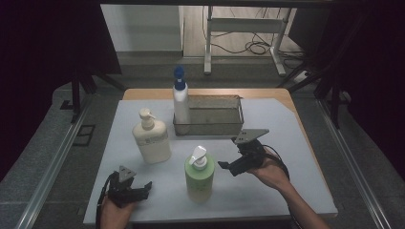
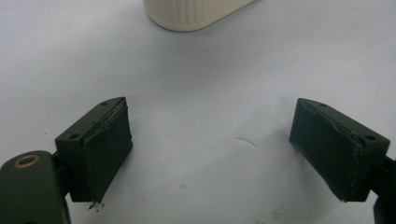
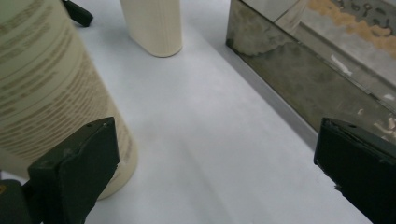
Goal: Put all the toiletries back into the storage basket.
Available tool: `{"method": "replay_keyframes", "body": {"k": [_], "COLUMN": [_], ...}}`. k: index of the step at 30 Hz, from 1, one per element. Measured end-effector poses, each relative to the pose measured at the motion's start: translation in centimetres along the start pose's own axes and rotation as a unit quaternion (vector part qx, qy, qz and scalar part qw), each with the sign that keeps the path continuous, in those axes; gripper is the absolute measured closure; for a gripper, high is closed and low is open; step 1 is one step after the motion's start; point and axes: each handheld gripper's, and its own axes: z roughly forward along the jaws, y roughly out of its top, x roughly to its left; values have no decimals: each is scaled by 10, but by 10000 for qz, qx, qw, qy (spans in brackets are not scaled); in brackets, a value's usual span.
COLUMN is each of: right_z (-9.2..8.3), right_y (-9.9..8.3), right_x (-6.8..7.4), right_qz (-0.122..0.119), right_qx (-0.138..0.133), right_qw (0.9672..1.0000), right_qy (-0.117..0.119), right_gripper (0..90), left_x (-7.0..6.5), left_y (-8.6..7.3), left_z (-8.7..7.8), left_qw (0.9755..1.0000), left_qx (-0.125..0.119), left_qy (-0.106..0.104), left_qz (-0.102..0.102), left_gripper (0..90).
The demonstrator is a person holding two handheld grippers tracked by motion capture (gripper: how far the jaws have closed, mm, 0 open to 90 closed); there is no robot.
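Sitting on the table (image 1: 286, 191) in the high view, the green pump bottle (image 1: 199, 179) is standing just left of the right gripper (image 1: 228, 165), whose fingers are gaping wide. Left gripper view: the left gripper (image 2: 210, 149) is hovering wide apart over bare surface, holding nothing. Right gripper view: the bottle is looming beside the left finger.

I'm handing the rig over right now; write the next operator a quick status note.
Left claw: open, holding nothing, low over the white mat, near the cream pump bottle.
Right claw: open, holding nothing, beside the green pump bottle, not touching it.
Blue-capped bottle stands upright at the metal tray's left end; whether it is inside is unclear.
Done: nothing gripped yet.
Left: probably grasp the green bottle first, then the cream one.
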Motion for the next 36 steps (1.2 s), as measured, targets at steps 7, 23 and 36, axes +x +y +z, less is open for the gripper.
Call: {"method": "replay_keyframes", "body": {"k": [7,23,36], "right_z": [-5,-15,-7], "right_y": [-6,0,11], "right_x": [9,42,59], "right_qz": [-4,-318,-519], "right_qx": [-19,96,61], "right_qw": [9998,9980,9953], "right_qy": [200,546,813], "right_gripper": [1,14,1], "left_x": [0,0,0], "left_y": [0,0,0], "left_z": [0,0,0], "left_qw": [10000,10000,10000], "left_qx": [0,1,12], "left_qy": [9,4,3], "left_qz": [18,1,0], "left_gripper": [125,125,125]}}
